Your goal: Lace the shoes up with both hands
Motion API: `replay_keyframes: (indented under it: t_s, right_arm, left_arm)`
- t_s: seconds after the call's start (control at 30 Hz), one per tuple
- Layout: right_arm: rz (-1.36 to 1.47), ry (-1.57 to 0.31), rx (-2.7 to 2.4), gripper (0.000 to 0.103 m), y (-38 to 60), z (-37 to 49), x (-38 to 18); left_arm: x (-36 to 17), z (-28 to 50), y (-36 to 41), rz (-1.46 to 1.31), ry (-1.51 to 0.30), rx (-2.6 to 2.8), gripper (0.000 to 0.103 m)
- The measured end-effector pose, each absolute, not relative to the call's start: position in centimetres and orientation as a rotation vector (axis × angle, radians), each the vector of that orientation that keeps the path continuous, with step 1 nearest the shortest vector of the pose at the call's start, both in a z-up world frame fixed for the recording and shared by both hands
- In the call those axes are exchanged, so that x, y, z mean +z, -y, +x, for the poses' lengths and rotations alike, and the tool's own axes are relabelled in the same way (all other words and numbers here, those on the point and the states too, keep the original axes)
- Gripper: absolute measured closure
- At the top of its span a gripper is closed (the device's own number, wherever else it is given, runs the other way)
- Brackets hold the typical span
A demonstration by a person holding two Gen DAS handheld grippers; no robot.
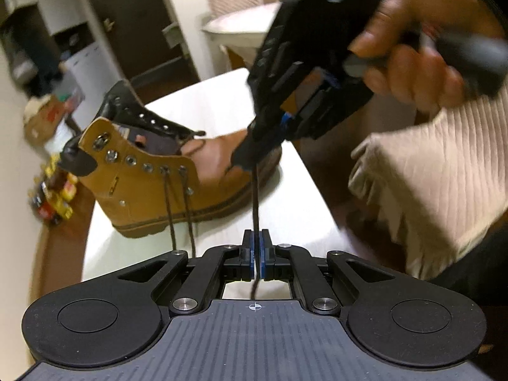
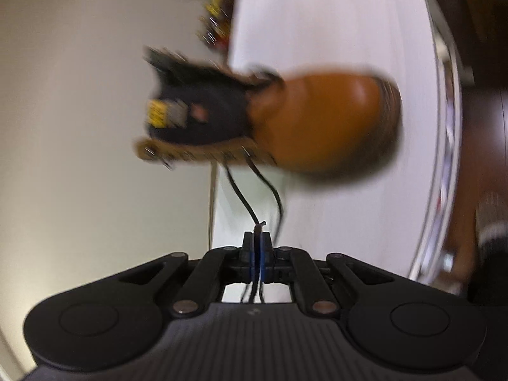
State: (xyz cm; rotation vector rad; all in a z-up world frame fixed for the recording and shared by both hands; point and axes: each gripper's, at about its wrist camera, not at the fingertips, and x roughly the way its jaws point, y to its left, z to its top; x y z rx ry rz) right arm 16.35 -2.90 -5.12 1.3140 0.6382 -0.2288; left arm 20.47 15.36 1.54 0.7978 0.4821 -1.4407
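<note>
A tan lace-up boot point(image 1: 152, 184) lies on the white table point(image 1: 301, 209), toe toward the right. Two dark lace strands point(image 1: 170, 212) hang from its lower eyelets toward me. My left gripper point(image 1: 256, 238) is shut on a dark lace point(image 1: 255, 197) that runs straight up to my right gripper point(image 1: 243, 160), which is pinched shut on the same lace just in front of the boot's toe. In the blurred right wrist view, the right gripper point(image 2: 256, 238) is shut on the lace point(image 2: 244, 203), which leads to the boot point(image 2: 317, 120); a second strand curves beside it.
A person's hand point(image 1: 412, 63) in a cream knit sleeve point(image 1: 444, 174) holds the right gripper. Small cans point(image 1: 54, 197) and a cardboard box point(image 1: 41, 120) sit on the floor at the left. A round table point(image 1: 241, 22) stands behind.
</note>
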Motion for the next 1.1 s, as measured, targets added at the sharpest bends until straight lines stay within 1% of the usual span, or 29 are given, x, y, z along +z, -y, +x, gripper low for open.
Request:
replay_keyframes:
  t_s: [0.13, 0.2, 0.3, 0.4, 0.47, 0.57, 0.77, 0.97, 1.1]
  right_arm:
    - [1.186, -0.531, -0.287, 0.099, 3.5, 16.4, -2.3]
    - [1.056, -0.510, -0.314, 0.099, 3.7, 17.1, -0.7]
    - [0.770, -0.541, -0.342, 0.099, 4.1, 18.9, 1.4]
    - [0.578, -0.585, -0.365, 0.099, 3.8, 20.8, 2.3]
    - [0.501, -0.600, -0.362, 0.099, 3.5, 21.9, 2.6]
    - [0.443, -0.621, -0.363, 0.099, 3.1, 23.4, 2.2]
    - [0.369, -0.657, -0.452, 0.099, 1.3, 25.4, 1.3]
    - [0.387, -0.628, -0.619, 0.099, -1.4, 27.1, 0.3]
    - [0.390, -0.615, -0.739, 0.099, -3.0, 28.2, -0.1]
  left_arm:
    - [2.9, 21.6, -14.1, 0.785, -0.483, -1.453, 0.099]
    - [3.5, 22.2, -13.5, 0.802, -0.469, -1.450, 0.098]
    - [4.2, 23.2, -12.8, 0.787, -0.475, -1.439, 0.097]
    - [4.8, 23.9, -11.7, 0.797, -0.468, -1.408, 0.097]
    - [5.7, 24.7, -11.0, 0.800, -0.452, -1.395, 0.097]
    - [7.4, 26.4, -10.0, 0.790, -0.411, -1.369, 0.096]
    - [10.4, 31.8, -6.8, 0.736, -0.419, -1.414, 0.096]
    - [10.6, 36.5, -3.5, 0.694, -0.470, -1.632, 0.095]
    - [9.3, 38.7, -1.5, 0.754, -0.471, -1.724, 0.095]
